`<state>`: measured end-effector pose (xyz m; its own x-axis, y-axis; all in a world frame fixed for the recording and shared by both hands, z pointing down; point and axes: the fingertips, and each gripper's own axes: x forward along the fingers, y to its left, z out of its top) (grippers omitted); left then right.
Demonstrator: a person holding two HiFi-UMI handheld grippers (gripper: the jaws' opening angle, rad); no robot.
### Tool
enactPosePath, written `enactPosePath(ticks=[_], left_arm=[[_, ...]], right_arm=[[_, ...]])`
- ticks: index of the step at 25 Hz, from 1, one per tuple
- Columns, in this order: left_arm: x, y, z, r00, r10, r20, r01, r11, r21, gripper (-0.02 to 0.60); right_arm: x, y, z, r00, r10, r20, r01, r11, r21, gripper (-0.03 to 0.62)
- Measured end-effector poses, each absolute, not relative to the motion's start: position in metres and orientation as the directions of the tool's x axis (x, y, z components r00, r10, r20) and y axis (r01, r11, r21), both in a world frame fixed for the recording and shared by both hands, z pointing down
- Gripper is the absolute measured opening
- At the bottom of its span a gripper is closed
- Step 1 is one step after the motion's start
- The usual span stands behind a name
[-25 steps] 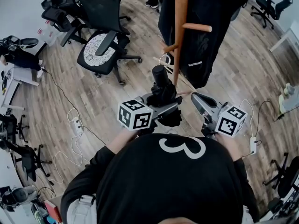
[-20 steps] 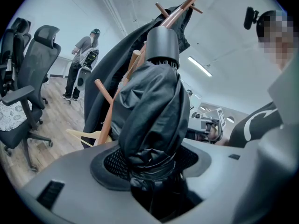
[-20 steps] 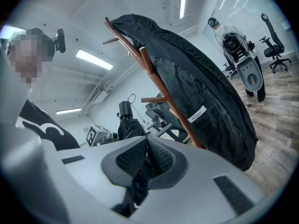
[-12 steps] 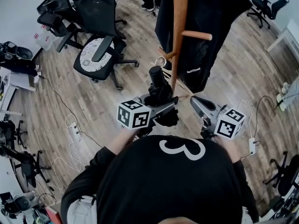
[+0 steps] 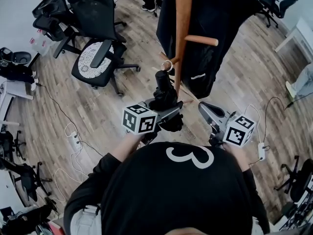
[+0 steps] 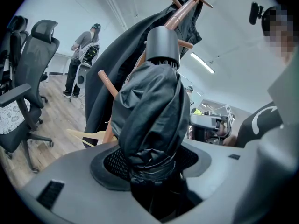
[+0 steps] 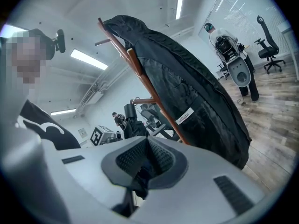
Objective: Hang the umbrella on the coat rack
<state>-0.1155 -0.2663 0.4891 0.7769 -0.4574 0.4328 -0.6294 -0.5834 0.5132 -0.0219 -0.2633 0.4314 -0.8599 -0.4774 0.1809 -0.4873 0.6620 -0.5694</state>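
Observation:
My left gripper (image 5: 164,112) is shut on the folded black umbrella (image 5: 166,96), which stands upright with its grey handle end (image 5: 161,76) and a pale cord loop (image 5: 167,65) close to the wooden coat rack pole (image 5: 182,28). In the left gripper view the umbrella (image 6: 152,111) fills the space between the jaws of that gripper (image 6: 149,160), and the rack's pegs (image 6: 106,82) rise behind it. A black coat (image 5: 220,28) hangs on the rack, next to a bare peg (image 5: 201,40). My right gripper (image 5: 206,109) hovers to the right, shut and empty. Its own view shows the right gripper (image 7: 147,146) and the coat (image 7: 196,101).
Black office chairs (image 5: 95,18) stand at the upper left on the wooden floor. Cables and a power strip (image 5: 73,140) lie at the left, and another strip (image 5: 260,152) lies at the right. A person (image 6: 83,55) stands far off beyond the rack.
My left gripper has brought the umbrella a little lower and nearer the rack pole. The cord loop now sits beside the short lower peg. The right gripper has barely shifted.

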Motion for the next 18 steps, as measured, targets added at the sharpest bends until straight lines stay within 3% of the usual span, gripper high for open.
enactPosePath(ticks=[18], left_arm=[[-0.107,-0.301,0.514,0.737,-0.459,0.496,-0.670,-0.590,0.450,0.273]], right_arm=[[0.004,-0.271,0.438,-0.817,-0.539,0.203,-0.546,0.613,-0.571,0.028]])
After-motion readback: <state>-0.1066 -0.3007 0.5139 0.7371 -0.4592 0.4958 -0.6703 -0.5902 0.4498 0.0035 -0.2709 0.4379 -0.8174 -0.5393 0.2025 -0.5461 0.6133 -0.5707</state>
